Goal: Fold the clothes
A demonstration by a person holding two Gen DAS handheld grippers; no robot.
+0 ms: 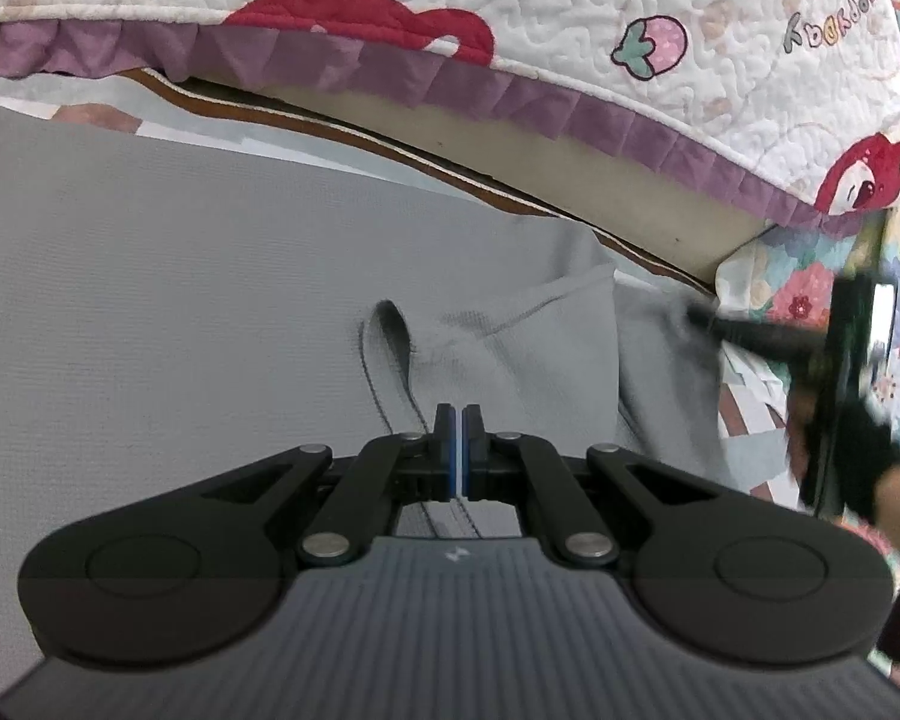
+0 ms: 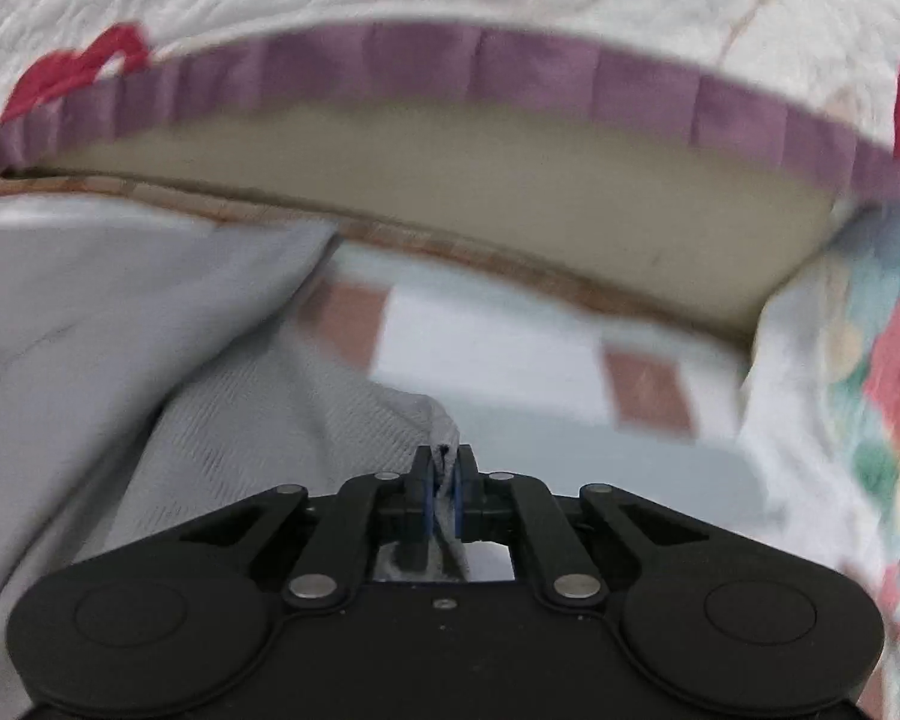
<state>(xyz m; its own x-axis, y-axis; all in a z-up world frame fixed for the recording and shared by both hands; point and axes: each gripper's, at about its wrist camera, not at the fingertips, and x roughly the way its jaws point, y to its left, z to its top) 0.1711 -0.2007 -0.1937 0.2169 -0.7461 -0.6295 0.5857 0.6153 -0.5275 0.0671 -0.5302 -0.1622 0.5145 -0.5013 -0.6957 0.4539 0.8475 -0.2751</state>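
A grey knit garment [image 1: 210, 300] lies spread over a patchwork sheet. In the left wrist view my left gripper [image 1: 459, 420] is shut, with a stitched hem of the garment running up into its jaws; a small loop of hem [image 1: 393, 324] stands just ahead of it. In the right wrist view my right gripper [image 2: 444, 462] is shut on a bunched corner of the grey garment [image 2: 270, 408], lifted a little off the sheet. The left view also shows the right gripper [image 1: 705, 321], blurred, at the garment's right edge, with a person's hand [image 1: 897, 498] behind it.
A white quilted cover [image 1: 570, 12] with red shapes, a strawberry print and a purple ruffle [image 1: 510, 90] overhangs a beige cushion edge [image 1: 630, 192] at the back. The sheet [image 2: 510, 354] has brown and white squares. A flowered fabric [image 2: 894, 372] rises on the right.
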